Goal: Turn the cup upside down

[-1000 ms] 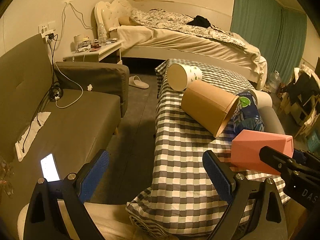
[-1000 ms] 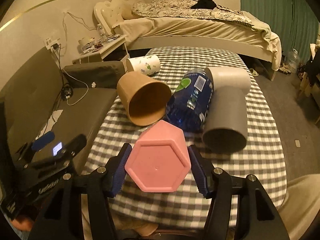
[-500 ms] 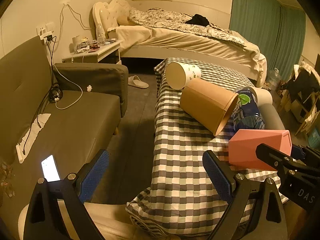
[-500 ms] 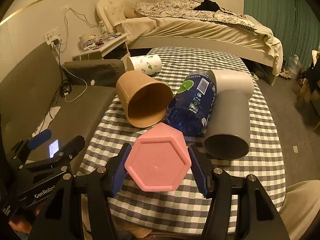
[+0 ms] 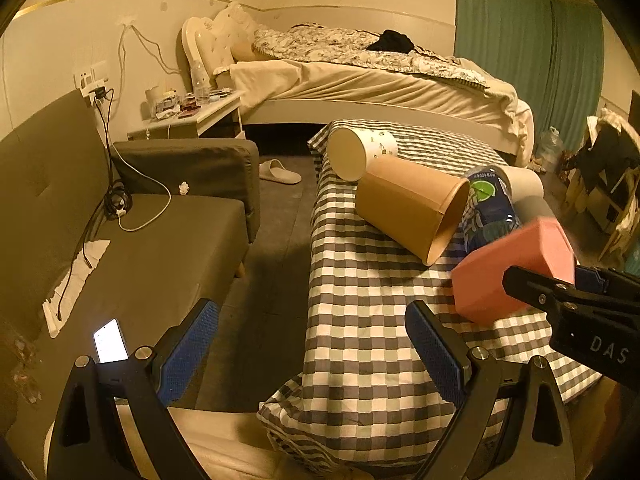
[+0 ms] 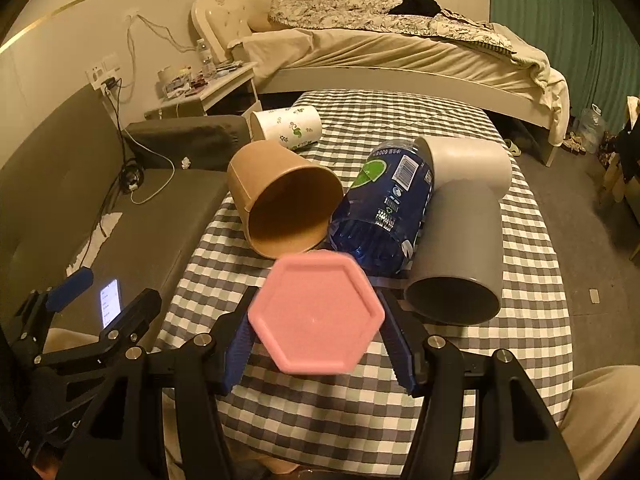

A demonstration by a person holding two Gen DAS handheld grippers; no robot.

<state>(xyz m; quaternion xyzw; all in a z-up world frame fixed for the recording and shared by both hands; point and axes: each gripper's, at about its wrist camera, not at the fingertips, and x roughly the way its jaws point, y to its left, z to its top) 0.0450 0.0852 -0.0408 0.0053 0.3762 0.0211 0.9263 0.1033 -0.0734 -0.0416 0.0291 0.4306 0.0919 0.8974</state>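
A pink hexagonal cup [image 6: 316, 312] is held between the blue pads of my right gripper [image 6: 318, 332], its flat bottom facing the camera, above the checked table [image 6: 400, 392]. In the left wrist view the same cup [image 5: 512, 268] hangs tilted over the table's right part, clamped by the right gripper's black finger [image 5: 560, 296]. My left gripper [image 5: 312, 340] is open and empty, low at the table's near left corner, over the gap beside the sofa.
On the table lie a brown paper cup [image 6: 280, 208], a blue cut bottle [image 6: 388, 208], a grey cup [image 6: 460, 240] and a white patterned cup [image 6: 288, 126], all on their sides. A grey sofa [image 5: 140, 232] with a phone [image 5: 110, 340] stands left. A bed [image 5: 380, 76] is behind.
My right gripper has lifted the pink cup higher and tilted it. The left gripper has barely moved.
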